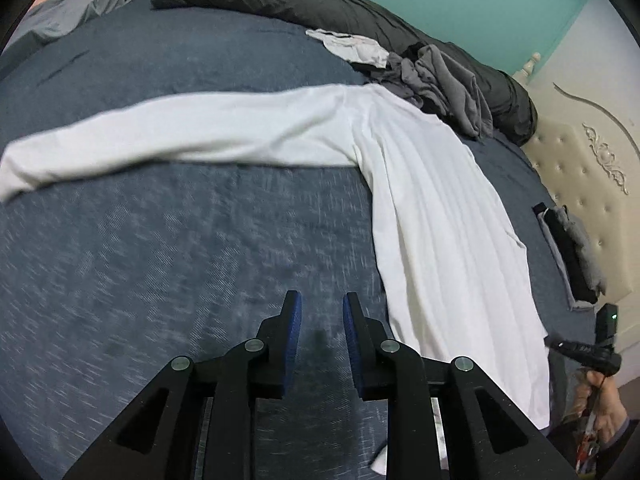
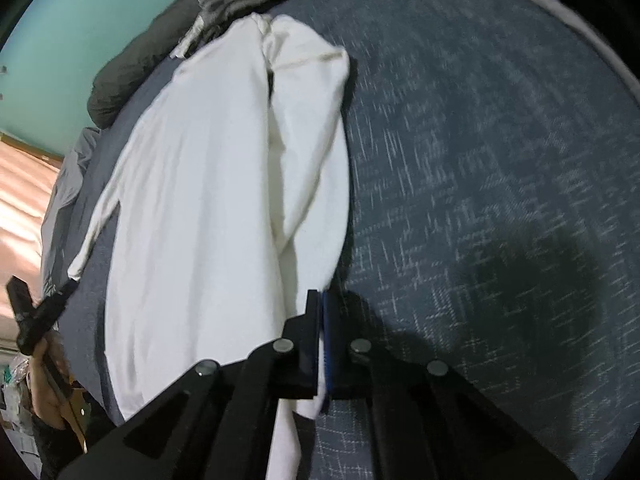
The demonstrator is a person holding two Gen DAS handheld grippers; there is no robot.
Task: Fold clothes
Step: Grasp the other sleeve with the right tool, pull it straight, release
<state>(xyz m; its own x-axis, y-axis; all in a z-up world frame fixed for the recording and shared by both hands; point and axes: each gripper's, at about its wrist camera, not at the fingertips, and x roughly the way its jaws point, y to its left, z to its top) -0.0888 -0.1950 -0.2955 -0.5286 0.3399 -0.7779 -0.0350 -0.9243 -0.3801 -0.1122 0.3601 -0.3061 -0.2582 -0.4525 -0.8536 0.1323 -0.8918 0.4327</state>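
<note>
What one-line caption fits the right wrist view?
Right gripper pinches the folded-in sleeve of a white shirt on a blue bedspread.

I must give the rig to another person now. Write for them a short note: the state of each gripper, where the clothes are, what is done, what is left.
Left gripper: open, empty, over bare blue bedcover beside the shirt's hem.
Right gripper: shut on white fabric at the near end of the white long-sleeve shirt.
Shirt lies flat; one sleeve is already folded over the body, the other sleeve still stretches out.
Unfolded grey clothes wait further back; a folded pile sits near the headboard.
Left: fold in the outstretched sleeve, fold the body, then the grey clothes.
</note>
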